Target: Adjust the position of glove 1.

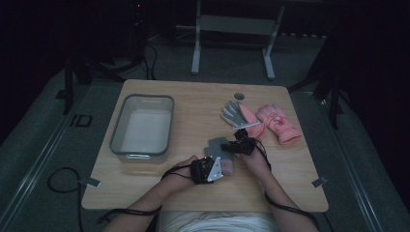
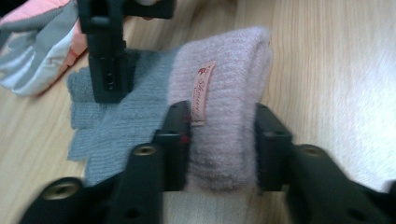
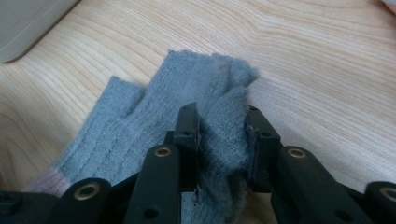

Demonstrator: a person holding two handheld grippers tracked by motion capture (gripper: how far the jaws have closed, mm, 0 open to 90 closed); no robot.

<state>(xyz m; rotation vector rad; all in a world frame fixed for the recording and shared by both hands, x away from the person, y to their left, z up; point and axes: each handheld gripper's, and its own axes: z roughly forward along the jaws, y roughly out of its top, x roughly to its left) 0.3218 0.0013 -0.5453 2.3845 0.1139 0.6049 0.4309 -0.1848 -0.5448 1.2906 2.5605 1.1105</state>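
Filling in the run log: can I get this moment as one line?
left gripper: shut on pink cuff | right gripper: shut on grey knit glove fingers | glove flat on table | bin empty

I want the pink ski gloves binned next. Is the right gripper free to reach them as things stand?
Probably not yet: the right gripper is shut on the grey knit glove. The pink ski gloves lie close beyond it, unobstructed.
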